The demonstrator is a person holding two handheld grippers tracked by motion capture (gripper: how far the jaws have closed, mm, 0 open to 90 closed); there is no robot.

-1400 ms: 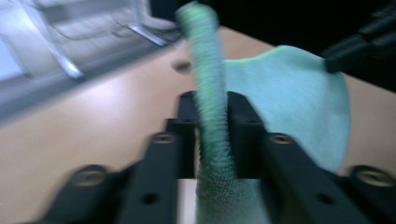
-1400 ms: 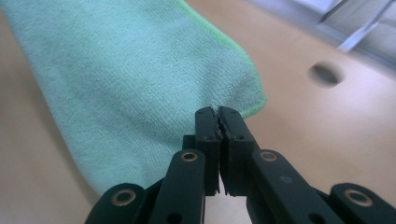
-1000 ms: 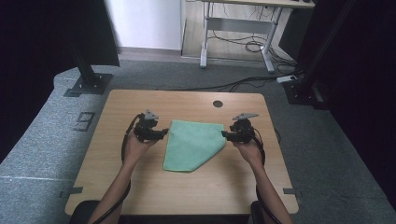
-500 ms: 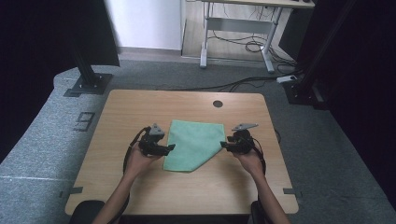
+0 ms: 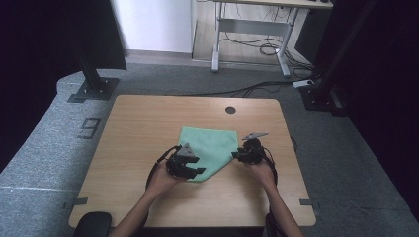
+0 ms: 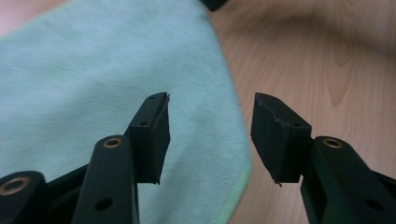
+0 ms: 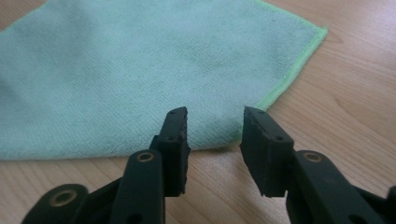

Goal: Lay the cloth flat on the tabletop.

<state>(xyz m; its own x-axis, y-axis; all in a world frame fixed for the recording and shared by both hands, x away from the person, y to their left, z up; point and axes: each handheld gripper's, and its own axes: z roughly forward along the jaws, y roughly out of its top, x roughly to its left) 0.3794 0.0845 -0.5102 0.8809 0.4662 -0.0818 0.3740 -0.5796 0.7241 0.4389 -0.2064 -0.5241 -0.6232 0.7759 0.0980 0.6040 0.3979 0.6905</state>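
Note:
A mint-green cloth (image 5: 207, 148) lies folded flat in the middle of the wooden table (image 5: 143, 123). My left gripper (image 5: 195, 171) is at the cloth's near left corner. In the left gripper view its jaws (image 6: 210, 121) straddle the cloth's hem (image 6: 93, 70) with a gap; they have just been closing, and the pads do not press the fabric. My right gripper (image 5: 237, 155) sits at the cloth's right point. In the right gripper view it (image 7: 214, 135) stands open low over the folded edge of the cloth (image 7: 140, 70), its jaws narrower than a second ago.
A round cable hole (image 5: 230, 109) is in the table's far side. Bare wood (image 7: 355, 70) lies right of the cloth. Beyond the table stand a black post base (image 5: 94, 89), a white desk frame (image 5: 247, 44) and floor cables (image 5: 267, 49).
Both hands have slid toward the table's near edge. The left gripper moved along the cloth's left side to its near corner and narrowed its jaws. The cloth has not shifted.

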